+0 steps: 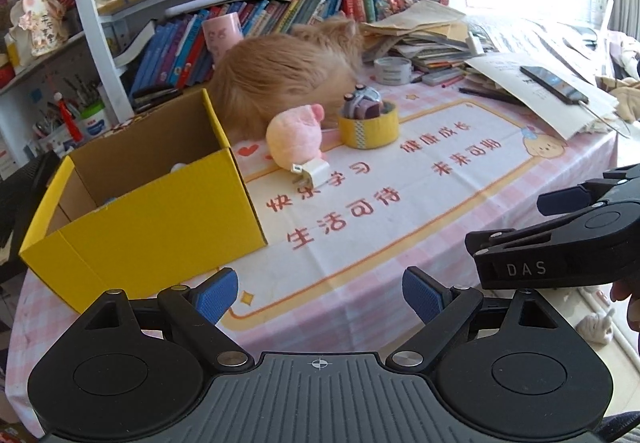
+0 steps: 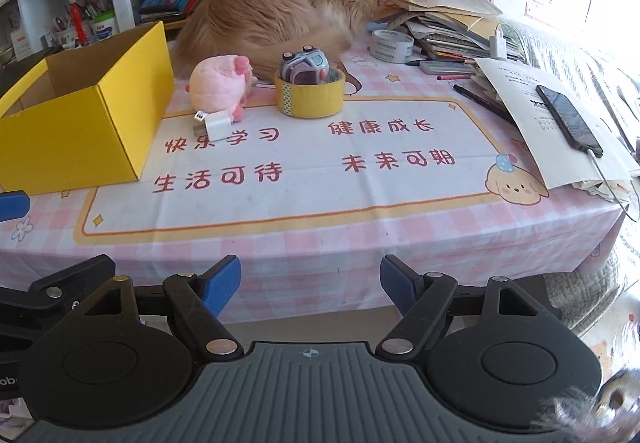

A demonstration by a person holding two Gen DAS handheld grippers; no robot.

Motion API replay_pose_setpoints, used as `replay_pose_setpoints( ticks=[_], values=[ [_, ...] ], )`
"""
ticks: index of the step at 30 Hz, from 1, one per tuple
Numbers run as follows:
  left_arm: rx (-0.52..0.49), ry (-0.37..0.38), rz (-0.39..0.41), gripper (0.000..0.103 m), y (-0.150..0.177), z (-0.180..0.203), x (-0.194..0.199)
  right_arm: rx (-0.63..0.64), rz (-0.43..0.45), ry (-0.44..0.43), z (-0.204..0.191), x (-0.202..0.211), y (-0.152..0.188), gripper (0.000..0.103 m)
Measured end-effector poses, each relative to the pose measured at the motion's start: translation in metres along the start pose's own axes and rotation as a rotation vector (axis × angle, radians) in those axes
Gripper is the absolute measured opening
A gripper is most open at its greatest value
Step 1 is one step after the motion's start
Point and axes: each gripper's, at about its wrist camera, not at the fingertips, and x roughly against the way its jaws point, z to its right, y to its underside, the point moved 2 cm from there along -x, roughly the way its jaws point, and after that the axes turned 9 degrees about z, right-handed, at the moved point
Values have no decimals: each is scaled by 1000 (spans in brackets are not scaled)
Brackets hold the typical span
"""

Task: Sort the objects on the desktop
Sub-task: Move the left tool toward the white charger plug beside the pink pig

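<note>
Yellow cardboard box (image 1: 160, 211), open-topped, is serving as landmark on the pink-checked surface (image 2: 320, 243); pale things are lying inside, too hidden to identify. Just right of the box: white charger plug (image 2: 212, 126), lying flat, its prongs pointing toward the box, touching the pink plush pig (image 2: 220, 91) behind it. Further right of the box: yellow tape roll (image 2: 310, 95) cradling a small toy car (image 2: 305, 63). Behind these, an orange cat (image 2: 272, 19) is lying curled. Left tool (image 1: 318, 297) and right tool (image 2: 310, 285) are both hovering at the near edge, jaws spread, holding nothing. Judged: plug is lying ahead of both, the left tool nearer the box.
</note>
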Motion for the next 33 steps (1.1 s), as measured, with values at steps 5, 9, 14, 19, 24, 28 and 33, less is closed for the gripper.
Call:
replay_pose_setpoints(
  ticks=[5, 9, 14, 19, 24, 28, 33],
  values=[
    [14, -17, 6, 92, -12, 4, -14, 22, 13, -15, 6, -13, -13, 77],
    [11, -12, 14, 92, -24, 15, -28, 39, 16, -23, 17, -24, -26, 78],
    [21, -19, 13, 92, -37, 26, -48, 49, 20, -22, 36, -41, -42, 78],
    [50, -40, 8, 92, -50, 37, -65, 68, 23, -33, 54, -56, -58, 78],
    [96, -80, 8, 92, -61, 46, -79, 102, 31, -68, 70, -70, -73, 78],
    [130, -121, -3, 92, -67, 52, -90, 139, 32, -108, 79, -84, -84, 79],
    [160, -184, -28, 92, -72, 54, -104, 185, 25, -173, 83, -104, -95, 81]
  ],
)
